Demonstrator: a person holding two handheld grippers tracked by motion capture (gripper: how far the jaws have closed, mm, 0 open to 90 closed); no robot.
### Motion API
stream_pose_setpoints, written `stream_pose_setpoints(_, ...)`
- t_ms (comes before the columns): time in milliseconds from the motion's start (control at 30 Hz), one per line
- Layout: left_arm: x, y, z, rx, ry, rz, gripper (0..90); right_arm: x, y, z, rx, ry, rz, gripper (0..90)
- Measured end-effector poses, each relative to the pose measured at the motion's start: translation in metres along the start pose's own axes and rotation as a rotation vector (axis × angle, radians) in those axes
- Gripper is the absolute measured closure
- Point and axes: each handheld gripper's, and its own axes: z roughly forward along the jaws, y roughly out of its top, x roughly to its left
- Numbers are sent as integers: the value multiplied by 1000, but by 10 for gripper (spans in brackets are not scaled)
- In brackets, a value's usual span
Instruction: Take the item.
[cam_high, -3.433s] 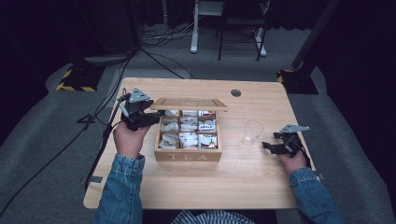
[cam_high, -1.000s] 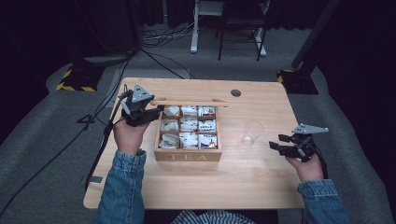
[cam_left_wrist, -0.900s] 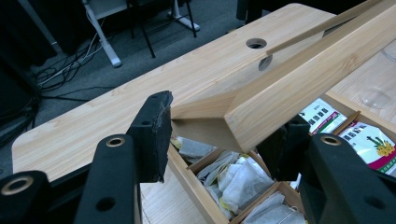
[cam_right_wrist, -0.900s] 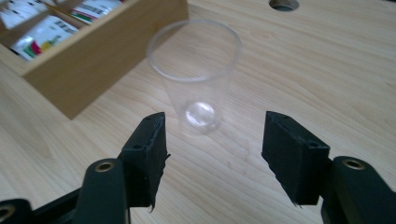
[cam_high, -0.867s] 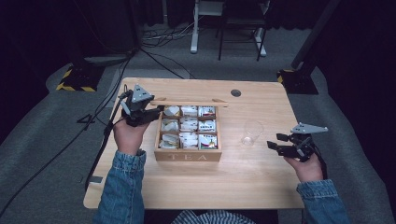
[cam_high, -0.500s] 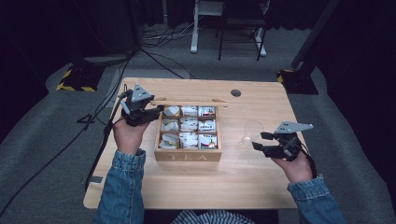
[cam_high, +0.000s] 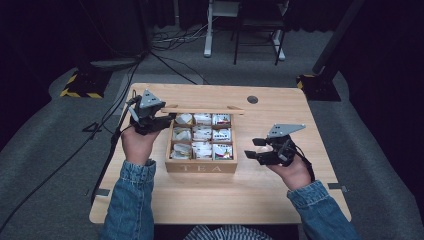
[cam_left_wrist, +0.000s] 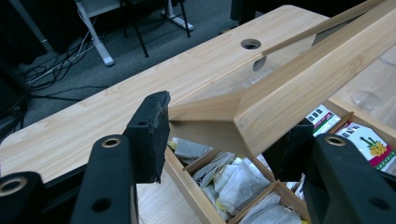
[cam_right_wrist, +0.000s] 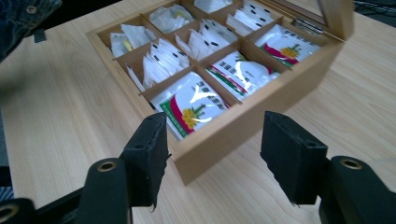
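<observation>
Left tongs grip the raised lid of the tea box; right tongs hover wide apart beside it above the wooden desk, grey carpet around.

At the centre of the frame we see a wooden tea box on the table, its lid raised. Our left gripper, left of centre, meets the lid's left end. Our right gripper, right of centre, hangs spread beside the box.
</observation>
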Motion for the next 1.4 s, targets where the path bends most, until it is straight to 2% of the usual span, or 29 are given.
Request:
stream_pose_setpoints(367, 3, 2, 1, -1, -14, 0, 466, 12, 20, 32, 18, 76, -29, 421)
stream_pose_setpoints(633, 3, 1, 0, 5, -13, 6, 466, 22, 37, 65, 19, 135, -33, 432)
stream_pose_setpoints(767, 3, 1, 0, 7, -14, 7, 466, 26, 45, 76, 22, 146, -47, 445)
stream_pose_setpoints(967, 2, 0, 0, 9, -14, 8, 465, 39, 60, 102, 38, 173, -80, 485)
stream_pose_setpoints(1267, 2, 0, 0, 8, -17, 8, 464, 51, 70, 125, 66, 192, -97, 559)
stream_pose_setpoints(1400, 2, 0, 0, 9, -18, 8, 463, 60, 75, 141, 90, 197, -130, 600)
